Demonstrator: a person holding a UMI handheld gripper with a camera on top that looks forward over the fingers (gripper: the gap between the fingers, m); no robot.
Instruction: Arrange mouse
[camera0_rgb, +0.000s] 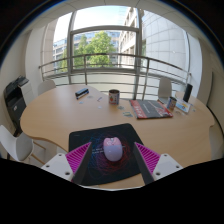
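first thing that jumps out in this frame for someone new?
The pale mouse, sitting on a dark mouse pad at the near edge of the round wooden table, right between the open gripper fingers with a gap on each side. Beyond it, a dark cup stands mid-table and colourful magazines lie to its right, before big windows.

Mouse (113, 150) on dark mousepad (92, 165), between spread fingers (78, 158), untouched.

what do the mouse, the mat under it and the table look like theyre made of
Mouse: likely smooth plastic, pale with soft sheen, between the open fingers.
Mouse mat: dark, matte, possibly fabric-topped; no glare.
Table: light wood-look top, maybe laminate; even tan surface.
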